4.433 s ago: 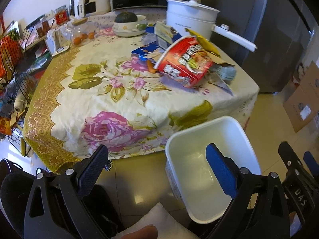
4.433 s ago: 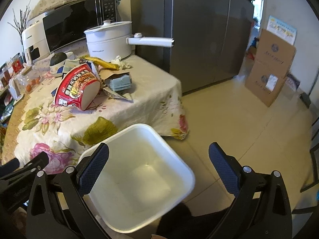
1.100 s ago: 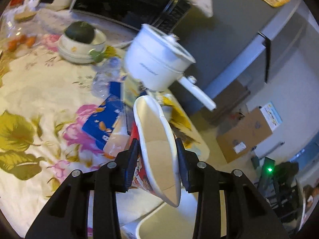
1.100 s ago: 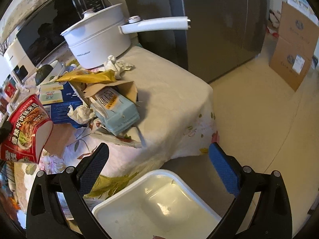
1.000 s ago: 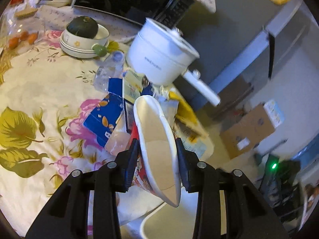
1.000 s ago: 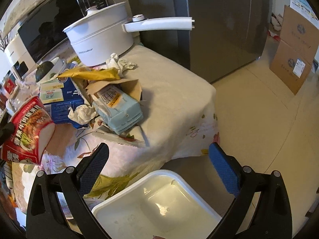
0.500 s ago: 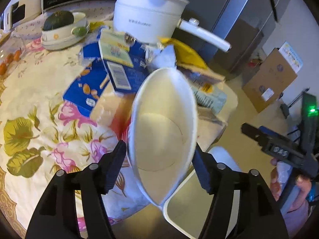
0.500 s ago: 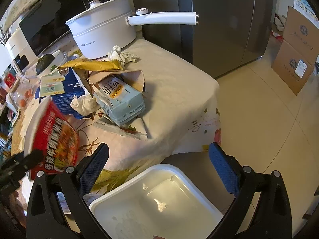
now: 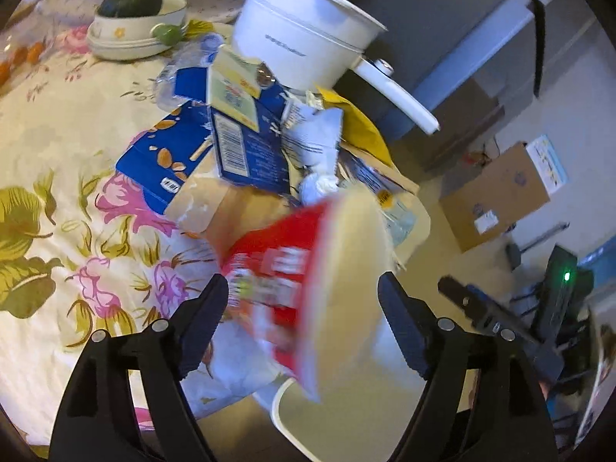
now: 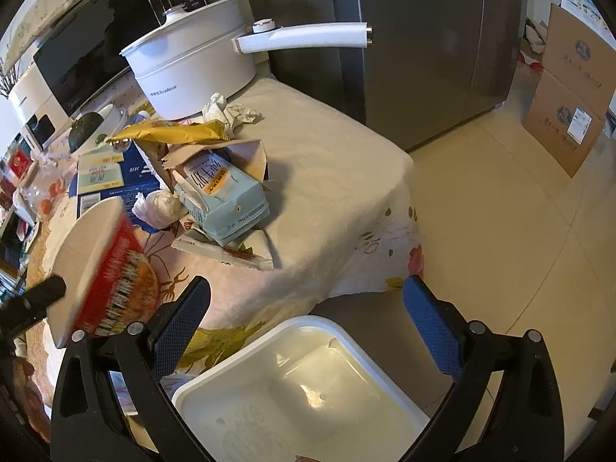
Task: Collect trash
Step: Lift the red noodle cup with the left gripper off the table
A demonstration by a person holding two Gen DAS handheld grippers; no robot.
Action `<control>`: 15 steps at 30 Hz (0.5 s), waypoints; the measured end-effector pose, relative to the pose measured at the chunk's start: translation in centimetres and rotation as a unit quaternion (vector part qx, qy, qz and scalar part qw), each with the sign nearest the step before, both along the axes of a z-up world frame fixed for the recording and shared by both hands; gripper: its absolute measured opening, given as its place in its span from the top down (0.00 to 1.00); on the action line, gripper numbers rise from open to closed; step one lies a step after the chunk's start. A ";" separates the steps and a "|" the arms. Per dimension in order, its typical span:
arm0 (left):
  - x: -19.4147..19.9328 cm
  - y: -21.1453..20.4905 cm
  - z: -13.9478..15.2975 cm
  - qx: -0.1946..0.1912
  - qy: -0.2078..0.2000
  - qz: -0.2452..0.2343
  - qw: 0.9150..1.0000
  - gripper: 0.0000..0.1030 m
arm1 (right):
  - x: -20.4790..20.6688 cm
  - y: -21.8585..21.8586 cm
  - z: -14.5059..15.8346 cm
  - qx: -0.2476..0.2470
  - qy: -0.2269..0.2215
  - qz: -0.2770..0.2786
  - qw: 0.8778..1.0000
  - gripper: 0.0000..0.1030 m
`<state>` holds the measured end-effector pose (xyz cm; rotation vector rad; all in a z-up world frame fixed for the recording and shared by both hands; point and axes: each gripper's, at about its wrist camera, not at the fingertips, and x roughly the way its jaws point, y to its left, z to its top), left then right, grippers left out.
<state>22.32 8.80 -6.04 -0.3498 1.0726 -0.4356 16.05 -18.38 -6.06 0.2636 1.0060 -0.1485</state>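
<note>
Step in hand: dropping the red noodle cup [image 9: 308,288] into the white bin [image 10: 308,396], as I judge it.
Left tool [image 9: 300,308]: jaws have just been opening and stand apart; the cup sits blurred between them, seemingly free of the pads.
Right tool [image 10: 308,308]: jaws wide apart, nothing between them, hovering over the bin.
Where the cup is: in the air at the worktop [image 10: 327,177] edge, tilted, above and beside the bin's rim.
Doing it well: let the jaws clear the cup fully, mouth aimed over the bin opening; the cup is light and may bounce off the rim.
Bin: one, on the floor, empty.
Noodle cups: one.
Pale blue cartons [image 10: 227,196]: one.
Yellow wrappers [image 10: 169,133]: one.
Crumpled tissues: at least two.
White pots [image 10: 192,69]: one.
</note>
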 end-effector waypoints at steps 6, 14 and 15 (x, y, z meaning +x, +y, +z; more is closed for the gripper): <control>0.2 -0.6 -0.3 0.043 -0.014 0.018 0.999 0.25 | -0.2 0.0 0.1 -0.007 -0.003 -0.001 1.000 0.07; 0.1 -2.1 -0.5 0.111 -0.040 0.000 0.993 0.94 | -0.2 -0.3 0.1 -0.003 0.000 -0.006 1.000 0.07; 0.0 -2.1 -0.4 0.106 -0.043 -0.002 0.993 0.95 | -0.3 -0.3 0.1 -0.002 0.000 -0.006 1.000 0.07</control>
